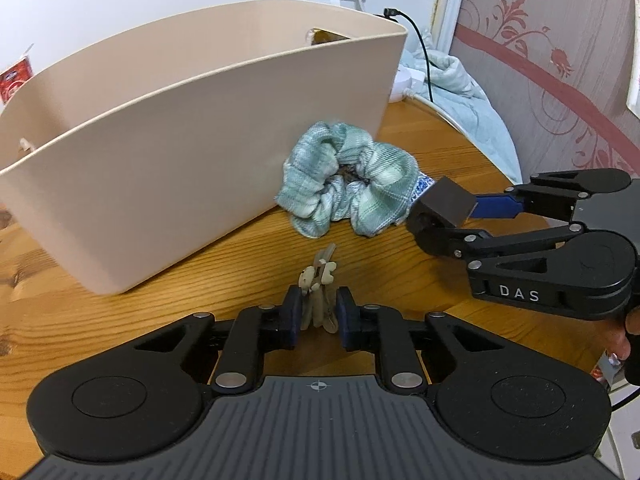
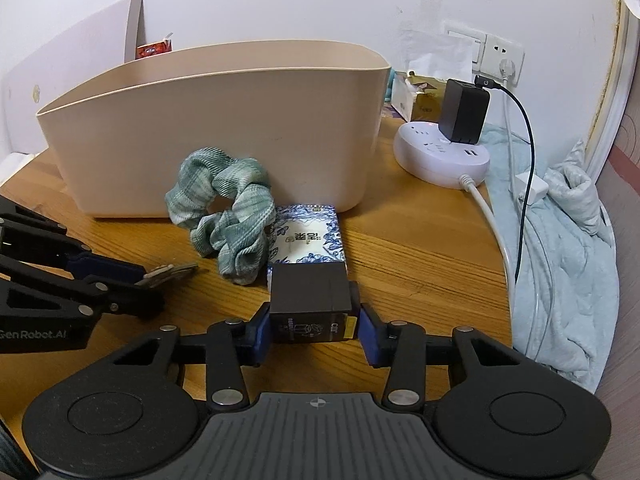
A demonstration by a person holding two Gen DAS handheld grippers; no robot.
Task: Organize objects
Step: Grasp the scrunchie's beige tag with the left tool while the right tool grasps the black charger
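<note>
A: Bottom centre of the left wrist view, the left gripper (image 1: 318, 314) is pinched tight on a small beige hair clip (image 1: 318, 280), which stands up between the pads.

B: And in the right wrist view, low in the middle, the right gripper (image 2: 310, 326) clamps a dark little box (image 2: 307, 288), blue pads pressed to both sides.

A: That box sits right against a blue-and-white tissue pack (image 2: 306, 236) lying flat on the wooden bench (image 2: 420, 264).

B: Just left of the pack, mid-frame, a green plaid scrunchie (image 2: 224, 220) overlaps its edge and leans on the beige bin (image 2: 220, 120).

A: The bin fills the middle of the frame, standing upright on the bench.

B: Further back, upper right, a white round power strip (image 2: 436, 156) carries a black charger (image 2: 464, 112), cable running off it.

A: Right edge, a pale blue blanket (image 2: 568, 240) is bunched beside the bench. Wall socket (image 2: 500, 56) at the very back.
</note>
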